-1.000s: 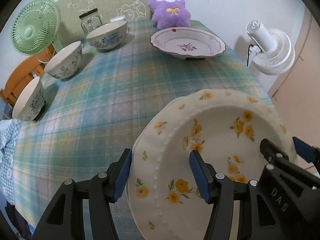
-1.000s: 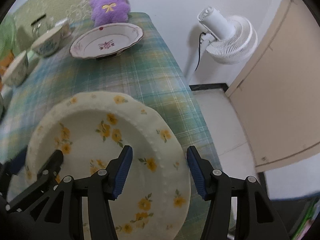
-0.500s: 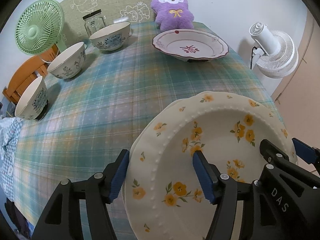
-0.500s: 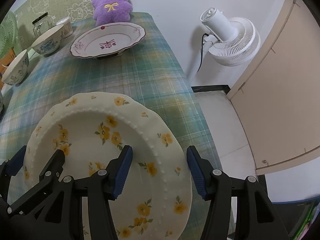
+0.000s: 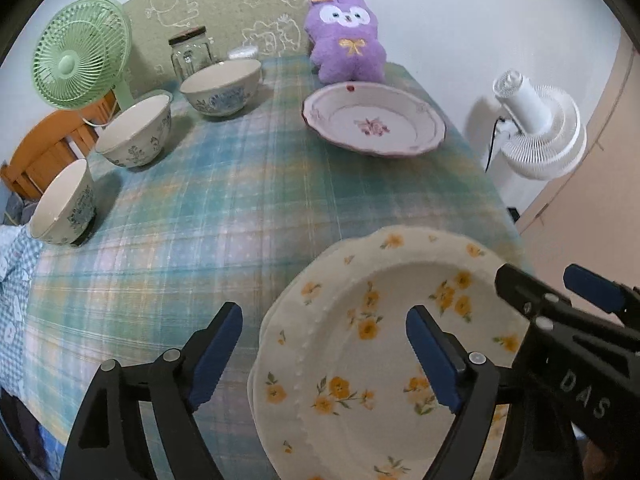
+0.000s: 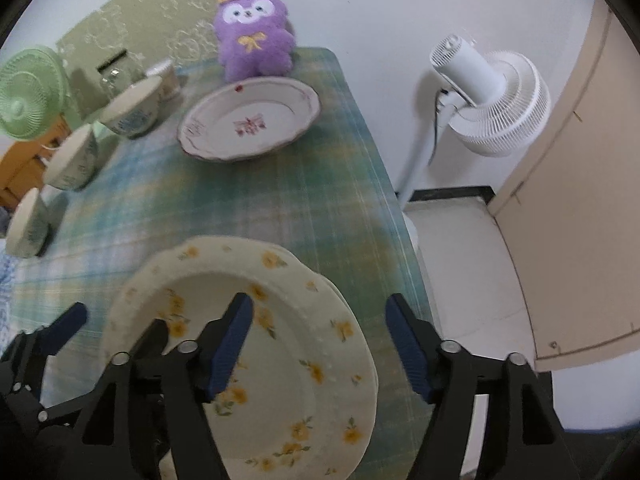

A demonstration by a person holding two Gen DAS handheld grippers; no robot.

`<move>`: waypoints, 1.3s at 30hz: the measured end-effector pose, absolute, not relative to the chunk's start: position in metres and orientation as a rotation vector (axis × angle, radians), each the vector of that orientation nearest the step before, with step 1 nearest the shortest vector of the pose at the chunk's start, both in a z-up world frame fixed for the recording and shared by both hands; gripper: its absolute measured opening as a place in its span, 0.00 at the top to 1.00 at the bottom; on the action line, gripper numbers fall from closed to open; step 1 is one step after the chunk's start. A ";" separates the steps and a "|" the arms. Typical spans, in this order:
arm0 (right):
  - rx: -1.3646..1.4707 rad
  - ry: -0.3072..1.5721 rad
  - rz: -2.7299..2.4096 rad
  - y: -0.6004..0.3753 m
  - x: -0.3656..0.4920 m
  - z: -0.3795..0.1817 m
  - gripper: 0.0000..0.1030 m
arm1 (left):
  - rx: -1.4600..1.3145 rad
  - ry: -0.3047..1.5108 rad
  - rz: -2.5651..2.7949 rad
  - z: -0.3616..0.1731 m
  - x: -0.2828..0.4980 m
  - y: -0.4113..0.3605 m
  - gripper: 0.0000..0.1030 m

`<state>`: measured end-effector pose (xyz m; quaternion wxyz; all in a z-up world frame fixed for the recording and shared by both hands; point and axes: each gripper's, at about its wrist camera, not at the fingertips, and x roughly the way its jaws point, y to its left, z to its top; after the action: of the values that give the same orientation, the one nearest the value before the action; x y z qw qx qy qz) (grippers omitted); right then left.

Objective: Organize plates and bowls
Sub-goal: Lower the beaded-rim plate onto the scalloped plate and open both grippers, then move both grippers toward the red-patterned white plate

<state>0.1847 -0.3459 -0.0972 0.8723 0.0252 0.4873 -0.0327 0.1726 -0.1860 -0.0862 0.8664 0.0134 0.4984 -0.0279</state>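
Table [image 5: 248,208] covered by green-blue plaid cloth, dishes and oddments laid on it.
A yellow-flowered plate [image 5: 360,340] is set at the near right edge, a second rim seen just under it, so a stack. A pink-flowered plate [image 5: 374,124] is placed at the far right, just in front of a purple plush toy [image 5: 346,50]. Three blue-patterned bowls are lined along the left side: near bowl [image 5: 64,204], middle bowl [image 5: 136,132], far bowl [image 5: 222,86], each apart from the next. A glass jar [image 5: 191,54] and a small white cup [image 6: 166,76] are seen at the far edge behind the far bowl. The middle of the cloth is left bare.
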 end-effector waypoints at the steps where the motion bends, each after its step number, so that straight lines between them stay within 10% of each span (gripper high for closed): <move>1: 0.052 1.010 -0.057 -0.345 0.184 -0.093 0.26 | 0.023 1.035 -0.053 -0.082 0.173 -0.186 0.17; 39: 0.042 0.803 -0.023 -0.307 0.192 0.032 0.23 | 0.039 0.847 -0.127 0.035 0.198 -0.169 0.18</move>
<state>0.1916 -0.3075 0.0317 0.9202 0.0206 0.3907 -0.0111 0.1978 -0.1693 0.0354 0.9096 0.0188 0.4105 -0.0618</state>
